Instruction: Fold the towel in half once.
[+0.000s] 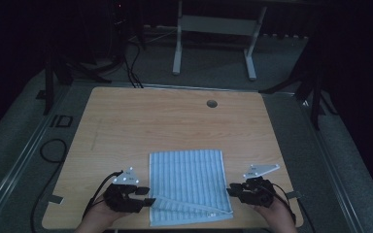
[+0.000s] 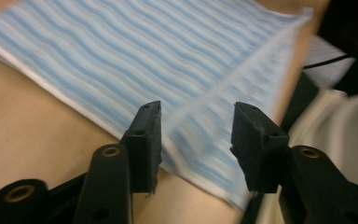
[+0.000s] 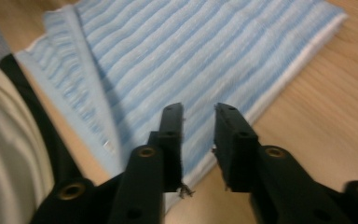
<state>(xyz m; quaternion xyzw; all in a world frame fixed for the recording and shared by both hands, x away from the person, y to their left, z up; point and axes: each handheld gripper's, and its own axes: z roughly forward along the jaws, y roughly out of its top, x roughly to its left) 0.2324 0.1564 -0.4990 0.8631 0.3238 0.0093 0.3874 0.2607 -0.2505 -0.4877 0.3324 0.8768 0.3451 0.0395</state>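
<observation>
The striped cloth [image 1: 189,187] is left folded on the tabletop [image 1: 175,121]; both hand-held grippers, left [image 1: 143,194] and right [image 1: 233,190], are spread, nothing pinched.

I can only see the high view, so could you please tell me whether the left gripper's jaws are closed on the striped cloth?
Observer: No. The left gripper has its jaws open, with the striped cloth lying under the gap, not pinched.
Operator: Thank you. And the right one?
Observer: The right gripper has its jaws slightly apart above the cloth's near edge, gripping nothing.
Operator: Is the cloth flat?
Observer: Not quite; a folded flap lies along one side.
</observation>
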